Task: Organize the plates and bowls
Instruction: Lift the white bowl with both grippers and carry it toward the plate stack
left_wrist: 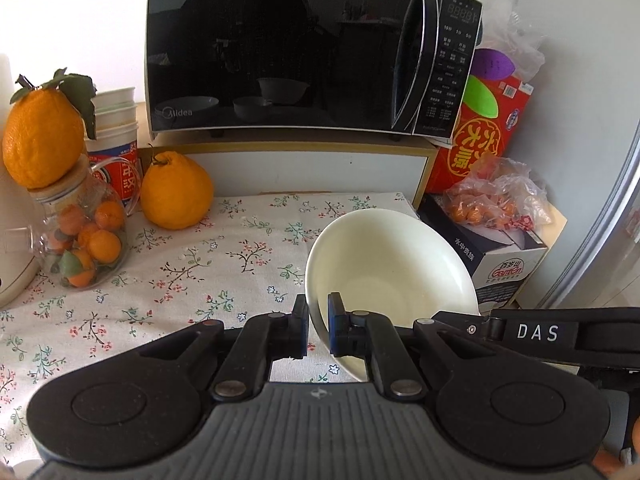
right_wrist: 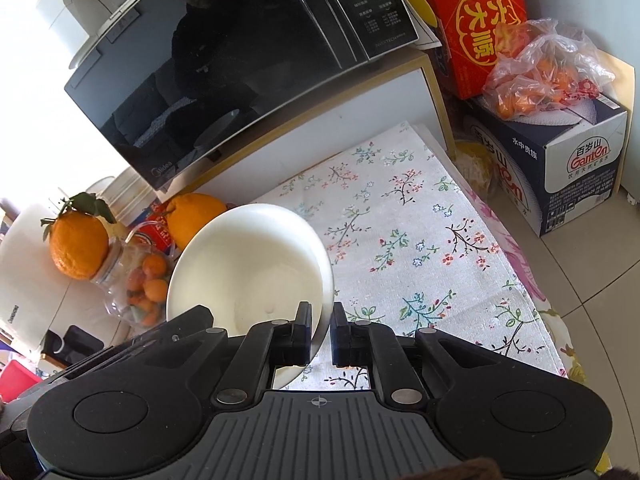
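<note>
Your left tool (left_wrist: 318, 326) and right tool (right_wrist: 321, 334) each pinch a white bowl's (left_wrist: 390, 268) rim, lifted; stacking remains.

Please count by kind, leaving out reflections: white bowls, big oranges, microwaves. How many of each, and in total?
White bowl: 1
Big oranges: 2
Microwave: 1
Total: 4

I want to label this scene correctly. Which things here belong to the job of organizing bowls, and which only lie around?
Job: white bowl, left gripper, right gripper.
Lying about: microwave, large oranges, fruit jar, red box, bagged oranges.
</note>
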Demonstrator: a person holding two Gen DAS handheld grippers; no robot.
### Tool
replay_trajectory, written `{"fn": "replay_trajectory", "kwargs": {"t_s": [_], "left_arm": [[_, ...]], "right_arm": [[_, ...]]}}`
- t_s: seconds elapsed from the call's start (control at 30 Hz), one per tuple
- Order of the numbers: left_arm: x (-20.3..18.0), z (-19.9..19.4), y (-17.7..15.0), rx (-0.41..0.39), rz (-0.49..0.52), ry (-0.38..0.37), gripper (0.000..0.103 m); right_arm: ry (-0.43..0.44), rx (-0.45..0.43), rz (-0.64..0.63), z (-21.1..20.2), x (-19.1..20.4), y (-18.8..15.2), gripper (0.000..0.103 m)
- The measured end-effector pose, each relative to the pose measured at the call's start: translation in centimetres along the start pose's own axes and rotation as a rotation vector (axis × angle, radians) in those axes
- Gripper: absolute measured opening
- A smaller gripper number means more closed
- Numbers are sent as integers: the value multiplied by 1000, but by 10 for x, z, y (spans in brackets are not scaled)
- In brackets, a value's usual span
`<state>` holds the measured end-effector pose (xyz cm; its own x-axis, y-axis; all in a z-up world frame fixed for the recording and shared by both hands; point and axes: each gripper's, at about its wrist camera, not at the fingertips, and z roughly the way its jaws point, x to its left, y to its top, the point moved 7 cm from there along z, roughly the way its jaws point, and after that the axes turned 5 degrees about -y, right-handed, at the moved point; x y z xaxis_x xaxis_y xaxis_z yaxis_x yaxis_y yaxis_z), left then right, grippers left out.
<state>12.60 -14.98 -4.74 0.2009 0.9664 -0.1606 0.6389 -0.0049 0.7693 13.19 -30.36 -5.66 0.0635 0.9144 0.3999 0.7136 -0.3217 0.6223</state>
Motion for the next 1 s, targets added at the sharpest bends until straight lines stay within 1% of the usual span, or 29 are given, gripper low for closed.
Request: {"fn": "replay_trajectory", "kwargs": {"t_s": [0.17,0.33,0.63,1.0], "left_arm": [[-3,-11,-1,-22,18,11,8],[-10,-25,-1,-63,48,35,8],[-10,-47,-7,-115,58,31,9],[4,-62,-13,-93,24,15,10]], "right_arm": [[7,-9,-2,-7,2,-3,10],[13,-30,-11,-17,5,-5,10],[30,-73,-67,-39,17,-10,10],[45,-82,-154,-55,40,-20,10]]}}
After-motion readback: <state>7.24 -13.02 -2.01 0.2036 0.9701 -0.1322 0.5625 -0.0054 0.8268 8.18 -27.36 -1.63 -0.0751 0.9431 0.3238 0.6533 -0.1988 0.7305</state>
